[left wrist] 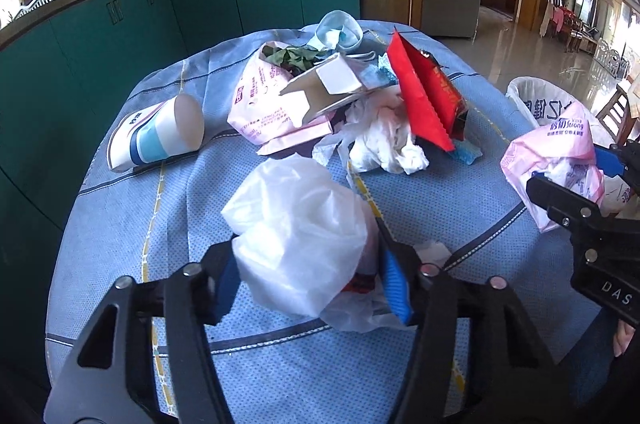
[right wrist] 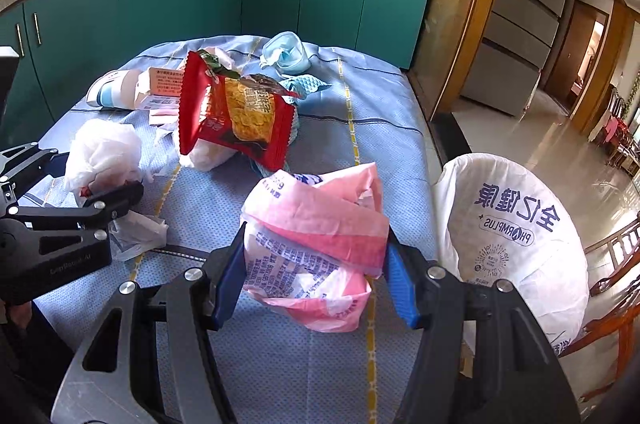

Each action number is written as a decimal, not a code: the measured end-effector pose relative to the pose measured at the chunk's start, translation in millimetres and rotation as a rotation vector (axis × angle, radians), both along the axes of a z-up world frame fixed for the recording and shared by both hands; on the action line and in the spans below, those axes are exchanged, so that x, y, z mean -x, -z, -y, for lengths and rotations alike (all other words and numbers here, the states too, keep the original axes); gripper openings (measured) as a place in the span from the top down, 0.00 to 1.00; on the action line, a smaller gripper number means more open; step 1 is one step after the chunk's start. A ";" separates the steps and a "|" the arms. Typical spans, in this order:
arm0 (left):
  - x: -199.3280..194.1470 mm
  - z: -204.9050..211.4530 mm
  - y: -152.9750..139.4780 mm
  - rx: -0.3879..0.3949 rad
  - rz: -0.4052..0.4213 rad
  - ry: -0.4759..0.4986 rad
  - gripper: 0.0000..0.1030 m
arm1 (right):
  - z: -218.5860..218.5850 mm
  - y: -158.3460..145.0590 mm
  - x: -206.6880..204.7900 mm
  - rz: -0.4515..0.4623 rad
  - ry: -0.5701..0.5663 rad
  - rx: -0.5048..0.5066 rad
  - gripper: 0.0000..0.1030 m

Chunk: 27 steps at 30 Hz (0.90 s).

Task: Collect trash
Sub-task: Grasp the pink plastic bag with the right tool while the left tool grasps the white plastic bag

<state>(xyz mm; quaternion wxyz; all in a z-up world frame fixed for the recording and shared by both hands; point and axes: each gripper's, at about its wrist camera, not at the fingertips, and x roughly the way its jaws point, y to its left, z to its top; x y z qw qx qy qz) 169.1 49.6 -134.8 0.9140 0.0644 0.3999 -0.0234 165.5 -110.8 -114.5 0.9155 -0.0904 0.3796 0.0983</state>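
Trash lies heaped mid-table on the blue cloth (left wrist: 120, 224). Left gripper (left wrist: 308, 284), half closed, pinches a crumpled white plastic bag (left wrist: 296, 224); right gripper (right wrist: 312, 284) clamps a pink printed wrapper (right wrist: 316, 244). Slack film could slip or snag. The white-lined bin (right wrist: 520, 224) stands beyond the right table edge, path clear.

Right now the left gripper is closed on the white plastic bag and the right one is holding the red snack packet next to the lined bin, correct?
Not quite. The right gripper holds a crumpled pink plastic bag, not the red snack packet, which still lies on the table; the right wrist view shows it. The rest stands: left gripper on the white plastic bag, lined bin alongside.
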 end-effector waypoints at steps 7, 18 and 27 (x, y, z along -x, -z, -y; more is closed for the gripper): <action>7.4 4.9 -12.1 0.015 0.022 0.018 0.43 | -0.5 -1.5 1.9 0.000 -0.005 -0.009 0.41; 9.3 7.9 -12.0 -0.010 0.033 0.013 0.16 | -2.6 9.5 -4.1 -0.043 0.013 0.011 0.37; 3.8 14.6 3.0 -0.025 -0.002 0.037 0.35 | 3.2 14.8 -7.5 -0.060 0.036 0.006 0.22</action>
